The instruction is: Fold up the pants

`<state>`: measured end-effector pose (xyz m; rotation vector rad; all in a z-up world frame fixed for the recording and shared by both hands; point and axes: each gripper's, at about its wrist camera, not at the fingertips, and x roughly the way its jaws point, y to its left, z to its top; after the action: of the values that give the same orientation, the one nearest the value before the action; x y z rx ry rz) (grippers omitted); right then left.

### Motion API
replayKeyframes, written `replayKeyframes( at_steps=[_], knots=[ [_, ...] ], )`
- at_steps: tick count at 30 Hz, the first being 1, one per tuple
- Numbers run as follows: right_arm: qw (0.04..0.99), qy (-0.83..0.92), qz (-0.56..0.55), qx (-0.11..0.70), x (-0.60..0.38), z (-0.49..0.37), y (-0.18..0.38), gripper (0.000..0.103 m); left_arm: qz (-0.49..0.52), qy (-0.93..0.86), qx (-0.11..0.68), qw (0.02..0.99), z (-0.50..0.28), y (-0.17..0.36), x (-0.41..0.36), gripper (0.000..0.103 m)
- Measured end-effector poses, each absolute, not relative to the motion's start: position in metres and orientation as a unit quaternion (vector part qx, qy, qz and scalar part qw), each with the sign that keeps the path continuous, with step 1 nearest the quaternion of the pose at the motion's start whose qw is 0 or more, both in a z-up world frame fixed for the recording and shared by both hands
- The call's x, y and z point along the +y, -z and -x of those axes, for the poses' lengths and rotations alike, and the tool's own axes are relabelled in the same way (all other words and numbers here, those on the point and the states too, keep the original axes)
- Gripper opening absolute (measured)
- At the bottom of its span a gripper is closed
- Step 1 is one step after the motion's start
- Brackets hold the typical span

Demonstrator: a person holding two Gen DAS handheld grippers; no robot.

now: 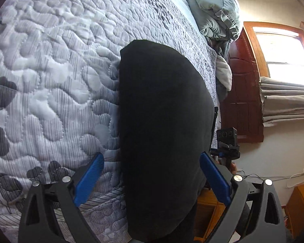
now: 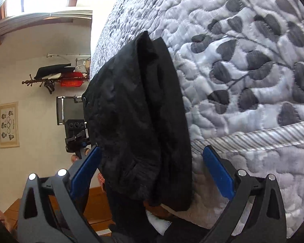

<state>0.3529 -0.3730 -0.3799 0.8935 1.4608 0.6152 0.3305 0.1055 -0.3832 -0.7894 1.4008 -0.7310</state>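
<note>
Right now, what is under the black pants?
The black pants lie on the leaf-patterned quilt, near its edge. Their lower end hangs over the side of the bed. Whatever is beneath the cloth itself is covered.

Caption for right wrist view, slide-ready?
Open right gripper straddles black pants lying on the leaf-patterned quilt.

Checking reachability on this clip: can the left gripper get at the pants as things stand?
Probably yes. The left gripper is open, with the black pants already between its fingers on the quilt; nothing blocks it.
</note>
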Motion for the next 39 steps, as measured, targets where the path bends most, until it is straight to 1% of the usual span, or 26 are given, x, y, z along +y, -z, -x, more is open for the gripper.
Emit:
replayKeyframes(
  at_steps=[6,10,12,14,15,16,17,18,19,20,21,22,23,26,32,39],
  knots=[
    [0.602,-0.283,-0.383,0.641,-0.342,-0.365,0.393,0.101,0.36,0.319,0.617,0.623,-0.337,0.393,0.097,0.099],
    [0.597,-0.287,-0.379,0.646,-0.332,-0.368,0.395,0.101,0.351,0.341,0.624,0.609,-0.34,0.387,0.078,0.099],
    [0.595,-0.29,-0.379,0.647,-0.331,-0.368,0.393,0.101,0.328,0.351,0.629,0.612,-0.339,0.382,0.066,0.099],
    [0.595,-0.292,-0.38,0.645,-0.331,-0.371,0.395,0.101,0.315,0.344,0.639,0.611,-0.339,0.387,0.059,0.094],
    [0.597,-0.293,-0.381,0.643,-0.331,-0.371,0.395,0.101,0.318,0.337,0.643,0.61,-0.339,0.392,0.058,0.086],
    [0.6,-0.295,-0.379,0.64,-0.327,-0.37,0.394,0.101,0.325,0.332,0.642,0.61,-0.338,0.395,0.058,0.075],
    [0.607,-0.296,-0.371,0.637,-0.322,-0.368,0.391,0.098,0.329,0.329,0.64,0.612,-0.337,0.395,0.057,0.071],
    [0.616,-0.293,-0.359,0.637,-0.318,-0.367,0.388,0.092,0.331,0.324,0.639,0.614,-0.336,0.394,0.056,0.064],
    [0.625,-0.29,-0.342,0.639,-0.315,-0.367,0.383,0.076,0.337,0.319,0.638,0.614,-0.335,0.393,0.058,0.055],
    [0.629,-0.292,-0.337,0.637,-0.312,-0.366,0.378,0.066,0.344,0.317,0.636,0.614,-0.333,0.39,0.059,0.049],
    [0.63,-0.297,-0.341,0.632,-0.311,-0.365,0.373,0.059,0.345,0.314,0.633,0.617,-0.332,0.387,0.06,0.043],
    [0.631,-0.303,-0.343,0.627,-0.309,-0.366,0.368,0.05,0.341,0.311,0.631,0.624,-0.332,0.382,0.06,0.038],
    [0.634,-0.307,-0.342,0.622,-0.307,-0.366,0.361,0.045,0.336,0.309,0.628,0.63,-0.333,0.377,0.06,0.037],
    [0.642,-0.317,-0.337,0.611,-0.298,-0.371,0.342,0.04,0.331,0.307,0.619,0.643,-0.337,0.361,0.063,0.033],
    [0.653,-0.349,-0.31,0.597,-0.27,-0.39,0.313,0.04,0.323,0.3,0.601,0.667,-0.36,0.329,0.089,0.032],
    [0.66,-0.369,-0.284,0.59,-0.244,-0.448,0.308,0.04,0.328,0.279,0.582,0.689,-0.432,0.306,0.138,0.032]
  ],
)
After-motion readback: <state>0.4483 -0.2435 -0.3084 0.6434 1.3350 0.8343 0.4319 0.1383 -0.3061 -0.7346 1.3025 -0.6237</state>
